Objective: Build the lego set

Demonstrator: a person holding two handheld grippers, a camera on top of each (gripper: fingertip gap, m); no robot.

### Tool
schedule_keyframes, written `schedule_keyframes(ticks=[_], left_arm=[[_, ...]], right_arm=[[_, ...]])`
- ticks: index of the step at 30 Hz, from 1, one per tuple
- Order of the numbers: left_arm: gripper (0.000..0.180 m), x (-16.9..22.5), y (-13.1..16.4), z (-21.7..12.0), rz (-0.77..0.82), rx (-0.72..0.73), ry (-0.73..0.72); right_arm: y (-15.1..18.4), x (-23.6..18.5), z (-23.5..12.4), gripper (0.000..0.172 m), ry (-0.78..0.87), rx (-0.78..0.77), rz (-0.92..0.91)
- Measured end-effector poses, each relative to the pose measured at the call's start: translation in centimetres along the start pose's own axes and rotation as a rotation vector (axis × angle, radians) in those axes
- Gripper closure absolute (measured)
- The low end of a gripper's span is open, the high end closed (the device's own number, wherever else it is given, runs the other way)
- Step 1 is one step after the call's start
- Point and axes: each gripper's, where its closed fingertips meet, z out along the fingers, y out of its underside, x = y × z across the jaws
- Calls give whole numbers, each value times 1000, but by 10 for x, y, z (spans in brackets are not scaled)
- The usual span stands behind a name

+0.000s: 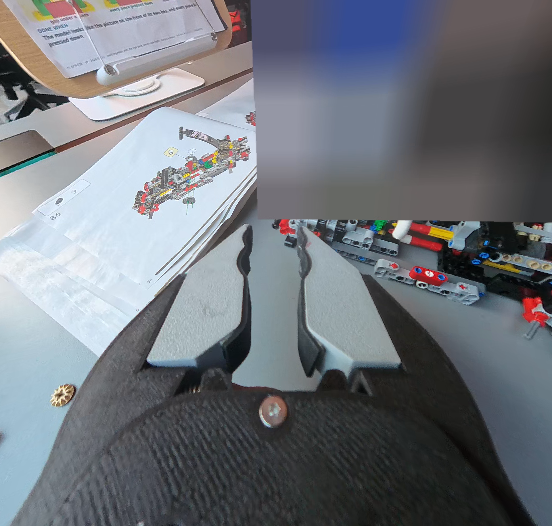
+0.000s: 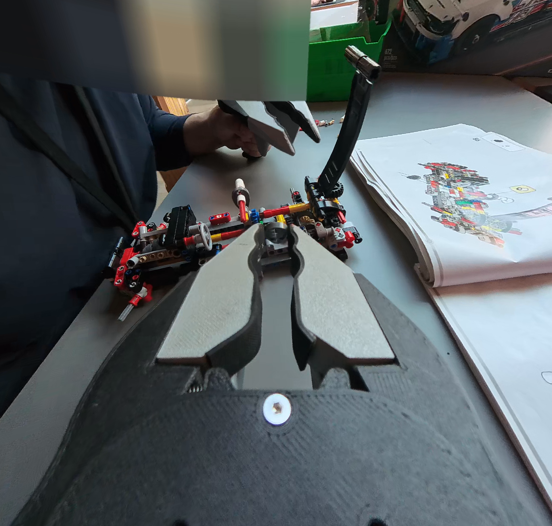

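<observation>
A part-built brick vehicle frame (image 2: pixel 179 236) in red, black, grey and yellow lies on the grey table (image 2: pixel 388 272). A long black curved arm (image 2: pixel 349 129) rises from its far end. My right gripper (image 2: pixel 274 230) is at the frame's middle, and its fingertips are closed on a dark grey round disc piece (image 2: pixel 274 234) on top of the frame. My left gripper (image 1: pixel 273 230) is open and empty above bare table, between the open instruction booklet (image 1: pixel 149 197) and the frame (image 1: pixel 448 251). It also shows in the right wrist view (image 2: pixel 283 123), held by a hand (image 2: pixel 215 132).
The booklet (image 2: pixel 478 197) lies right of the frame. A tan gear (image 1: pixel 62 395) lies loose on the table. A sheet on a stand (image 1: pixel 119 18) is behind the booklet. A green bin (image 2: pixel 337 63) and a set box (image 2: pixel 478 18) stand at the back. A person in dark sleeves is at the table's edge. From the left gripper's tips to the tan gear (image 1: pixel 62 395) is close to 15 centimeters.
</observation>
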Motion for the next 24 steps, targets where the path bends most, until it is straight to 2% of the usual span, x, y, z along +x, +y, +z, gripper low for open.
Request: schedule_keyframes(ticks=[4,6,9,12,19,24], left_arm=[[152,14,0,1,60,-1,58],[151,27,-4,1,68,26,138],[153,48,-14,-3,26,81,273],[153,57,-20,-5,-14,89,321],[148,80,-18,1,-7,-37,369],[154,90,-10,7,9,-83,391]], right_arm=[[4,0,3,160,20,-30,-3],[7,-4,4,160,13,-51,-9],[9,-12,4,160,5,-58,-15],[8,-18,4,159,3,-46,-8],[11,-27,15,159,-41,-79,5],[6,-27,16,159,-64,-53,16]])
